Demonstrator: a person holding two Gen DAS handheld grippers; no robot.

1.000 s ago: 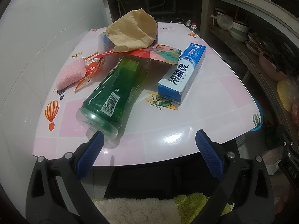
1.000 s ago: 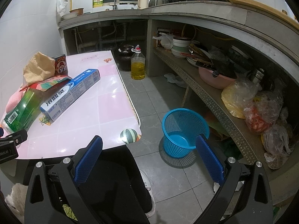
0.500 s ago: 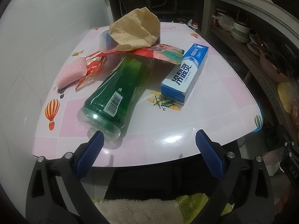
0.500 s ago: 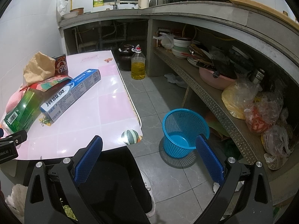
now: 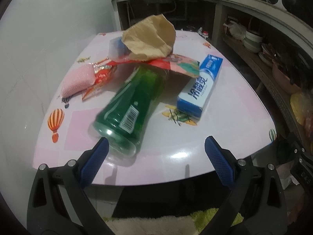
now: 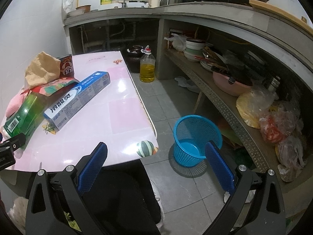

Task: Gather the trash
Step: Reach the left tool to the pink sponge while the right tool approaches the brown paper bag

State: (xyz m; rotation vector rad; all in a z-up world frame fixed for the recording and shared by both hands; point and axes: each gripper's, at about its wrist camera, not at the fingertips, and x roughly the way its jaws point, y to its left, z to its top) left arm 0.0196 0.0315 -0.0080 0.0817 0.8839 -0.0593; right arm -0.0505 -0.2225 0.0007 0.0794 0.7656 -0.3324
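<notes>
left tongs [image 5: 156,149] wide apart, at green bottle [image 5: 131,108] base | right tongs [image 6: 156,153] wide apart, empty

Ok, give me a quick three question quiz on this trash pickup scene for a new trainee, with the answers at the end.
1. True or false: the left gripper is shut on the green bottle.
2. Multiple choice: where is the blue basket? A, on the table; B, on the floor beside the table; C, on the shelf.
3. Fill in: the crumpled brown paper bag sits at the far end of the pile, and the long blue and white item lying beside the bottle is a toothpaste ____.

Key:
1. False. It is open, its left finger at the bottle's base.
2. B.
3. box.
</notes>
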